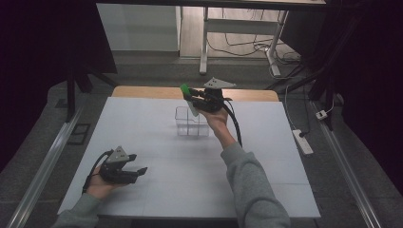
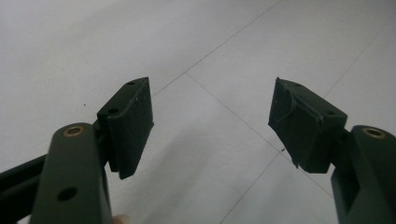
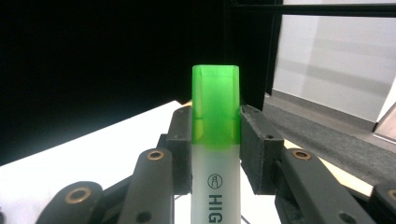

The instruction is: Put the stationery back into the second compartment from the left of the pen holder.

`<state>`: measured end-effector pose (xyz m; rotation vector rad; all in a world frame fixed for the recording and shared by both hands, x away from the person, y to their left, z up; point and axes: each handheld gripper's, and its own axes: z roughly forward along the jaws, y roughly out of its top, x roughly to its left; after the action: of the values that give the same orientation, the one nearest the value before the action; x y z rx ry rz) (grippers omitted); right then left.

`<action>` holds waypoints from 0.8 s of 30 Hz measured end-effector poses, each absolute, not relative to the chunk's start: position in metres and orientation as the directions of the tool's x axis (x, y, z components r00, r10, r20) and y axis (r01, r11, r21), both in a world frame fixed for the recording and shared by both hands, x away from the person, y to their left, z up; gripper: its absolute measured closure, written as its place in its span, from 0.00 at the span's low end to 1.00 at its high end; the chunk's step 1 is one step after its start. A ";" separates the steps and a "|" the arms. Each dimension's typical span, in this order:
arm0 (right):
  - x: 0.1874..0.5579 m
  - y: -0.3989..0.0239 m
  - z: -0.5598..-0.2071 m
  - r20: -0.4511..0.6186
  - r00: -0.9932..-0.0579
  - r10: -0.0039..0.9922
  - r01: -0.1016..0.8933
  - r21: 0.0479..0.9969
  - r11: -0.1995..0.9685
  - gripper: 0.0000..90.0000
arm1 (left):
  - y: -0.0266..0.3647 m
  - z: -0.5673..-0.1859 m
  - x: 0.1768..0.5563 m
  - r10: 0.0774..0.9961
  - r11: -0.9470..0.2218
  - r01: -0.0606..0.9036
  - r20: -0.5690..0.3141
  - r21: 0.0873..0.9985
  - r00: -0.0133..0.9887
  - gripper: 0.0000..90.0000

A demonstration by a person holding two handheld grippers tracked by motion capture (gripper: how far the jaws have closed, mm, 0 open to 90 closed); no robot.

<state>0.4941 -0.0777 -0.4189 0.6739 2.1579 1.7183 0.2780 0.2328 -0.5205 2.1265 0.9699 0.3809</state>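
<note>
Right gripper — jaws clamped on green-capped white plastic highlighter, cap beyond jaw tips | clear plastic box just below | left gripper — jaws apart, over white table

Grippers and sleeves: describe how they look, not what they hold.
Both are black linkage tools with brass-coloured pivot rivets. The left gripper carries a grey three-cornered plate and a black cable; its fingers end in flat black pads. The right gripper has the same plate and a thick black cable. Both arms wear grey sleeves.
</note>
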 end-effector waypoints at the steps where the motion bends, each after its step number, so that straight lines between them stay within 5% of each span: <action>1: 0.495 -0.078 -0.421 0.064 -0.844 0.533 0.180 0.969 0.167 0.74 | 0.233 -0.520 0.278 0.745 -0.425 0.519 -0.040 0.741 0.666 0.33; 13: 0.503 -0.074 -0.434 0.081 -0.838 0.540 0.190 0.970 0.149 0.73 | 0.232 -0.521 0.278 0.745 -0.431 0.521 -0.035 0.737 0.666 0.33; 24: 0.503 -0.086 -0.439 0.098 -0.809 0.580 0.244 0.953 0.180 0.58 | 0.232 -0.522 0.279 0.742 -0.438 0.521 -0.033 0.733 0.669 0.33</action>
<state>0.5027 -0.0856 -0.4394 0.7868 2.1727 1.6688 0.2790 0.2321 -0.5223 2.1397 0.9702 0.3819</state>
